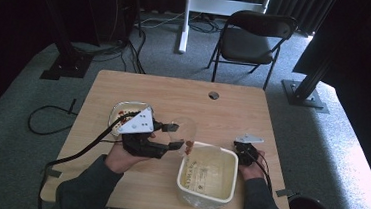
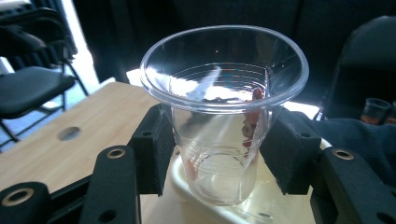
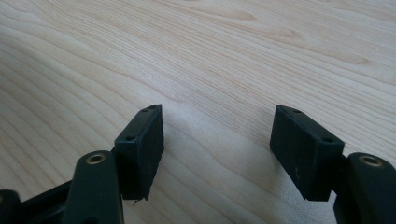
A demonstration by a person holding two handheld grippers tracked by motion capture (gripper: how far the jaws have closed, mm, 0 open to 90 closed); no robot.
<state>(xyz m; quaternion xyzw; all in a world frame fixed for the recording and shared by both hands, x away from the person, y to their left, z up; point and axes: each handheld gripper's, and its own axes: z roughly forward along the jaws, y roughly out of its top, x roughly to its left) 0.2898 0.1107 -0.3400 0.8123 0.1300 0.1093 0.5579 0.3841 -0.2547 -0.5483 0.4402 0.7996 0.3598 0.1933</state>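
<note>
Clear plastic cup (image 2: 223, 116) clamped in the left claw (image 1: 173, 136), tipped over the white tub (image 1: 207, 176)!

Red bits cling inside the cup near its rim, right above the tub's near-left edge, so this looks like a pour into the tub. Behind sits a small bowl (image 1: 123, 110) on the table (image 1: 184, 92). Right claw (image 3: 217, 151) waits beside the tub, jaws apart over bare wood, gripping nothing, likely ready to steady it.

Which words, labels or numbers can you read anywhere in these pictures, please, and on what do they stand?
None can be read.
Tub: a printed label lies in its bottom, with dark marks too small and blurred to read.
Cup: clear plastic with moulded rings, no print.
Bowl: no text to be made out.
</note>
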